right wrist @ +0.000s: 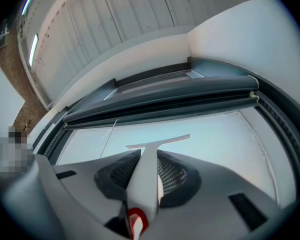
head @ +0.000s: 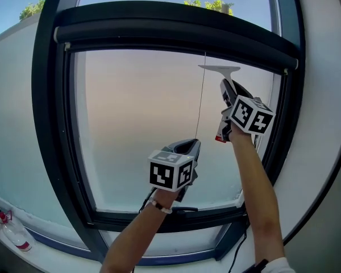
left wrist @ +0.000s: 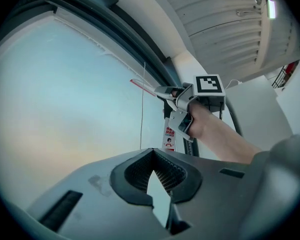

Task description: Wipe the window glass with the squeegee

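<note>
Squeegee [head: 220, 70] held high at the upper right of the window glass [head: 142, 124], its flat white blade lying level just beneath the dark roller-blind housing [head: 176, 27]; whether the blade actually presses the pane cannot be told. The right tool [head: 227, 87] is clamped on the handle: its own view shows the pale handle of the squeegee [right wrist: 147, 169] squeezed between both meshed pads of that tool [right wrist: 149, 156], a red end poking out at the rear. A red-and-white tag [head: 220, 131] hangs below this tool. The left tool [head: 194, 145] sits lower, near the middle of the pane and apart from the squeegee – its jaws meet at the tips with nothing between them, as the left gripper view shows [left wrist: 152, 156]. A thin pull cord [head: 200, 101] drops straight down the glass between the two tools. The dark window frame [head: 51, 124] surrounds the frosted pane, and a plastic bottle [head: 14, 235] lies on the sill at lower left.
</note>
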`<state>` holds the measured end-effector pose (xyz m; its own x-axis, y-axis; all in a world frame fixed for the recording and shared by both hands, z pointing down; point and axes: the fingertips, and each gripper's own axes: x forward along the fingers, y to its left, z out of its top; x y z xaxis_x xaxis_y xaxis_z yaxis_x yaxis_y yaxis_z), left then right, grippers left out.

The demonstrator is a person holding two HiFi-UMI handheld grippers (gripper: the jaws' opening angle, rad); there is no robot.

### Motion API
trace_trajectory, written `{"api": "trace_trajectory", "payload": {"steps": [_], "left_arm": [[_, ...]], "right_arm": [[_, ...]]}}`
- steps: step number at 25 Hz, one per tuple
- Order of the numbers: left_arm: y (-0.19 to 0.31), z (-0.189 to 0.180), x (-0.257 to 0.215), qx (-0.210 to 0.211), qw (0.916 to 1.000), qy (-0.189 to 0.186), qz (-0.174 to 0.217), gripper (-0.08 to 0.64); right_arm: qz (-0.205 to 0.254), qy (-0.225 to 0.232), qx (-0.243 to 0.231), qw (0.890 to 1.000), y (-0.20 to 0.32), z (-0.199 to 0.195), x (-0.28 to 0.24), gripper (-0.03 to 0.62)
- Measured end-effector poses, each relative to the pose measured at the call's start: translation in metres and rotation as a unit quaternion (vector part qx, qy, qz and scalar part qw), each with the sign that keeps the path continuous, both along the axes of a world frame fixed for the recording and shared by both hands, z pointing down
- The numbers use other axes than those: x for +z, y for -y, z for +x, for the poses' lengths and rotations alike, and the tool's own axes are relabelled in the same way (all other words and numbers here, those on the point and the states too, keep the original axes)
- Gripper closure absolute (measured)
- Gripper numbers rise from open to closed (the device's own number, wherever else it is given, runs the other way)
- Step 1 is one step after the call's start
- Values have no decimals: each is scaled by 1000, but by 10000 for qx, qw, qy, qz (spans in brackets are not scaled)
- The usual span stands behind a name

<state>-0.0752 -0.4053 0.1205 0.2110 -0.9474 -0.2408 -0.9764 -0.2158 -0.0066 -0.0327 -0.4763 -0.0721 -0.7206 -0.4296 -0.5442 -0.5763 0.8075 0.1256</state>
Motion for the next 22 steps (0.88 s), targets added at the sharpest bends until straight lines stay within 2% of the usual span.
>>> {"api": "trace_trajectory", "payload": {"steps": [3, 11, 18, 22], "left_arm": [[1, -1, 14, 99, 9999, -77, -72, 561], [4, 10, 67, 277, 9991, 28, -314, 561], [4, 5, 128, 454, 9956, -470, -677, 561], [6, 1, 163, 472, 9926, -625, -928, 561]], "right_arm": [[-85, -35, -12, 10000, 0, 0, 19, 502], [-383, -239, 136, 9989, 4, 5, 100, 502], [-709, -451, 249, 9962, 6, 13, 181, 502], [-973, -552, 246, 9934, 9, 20, 230, 502]]}}
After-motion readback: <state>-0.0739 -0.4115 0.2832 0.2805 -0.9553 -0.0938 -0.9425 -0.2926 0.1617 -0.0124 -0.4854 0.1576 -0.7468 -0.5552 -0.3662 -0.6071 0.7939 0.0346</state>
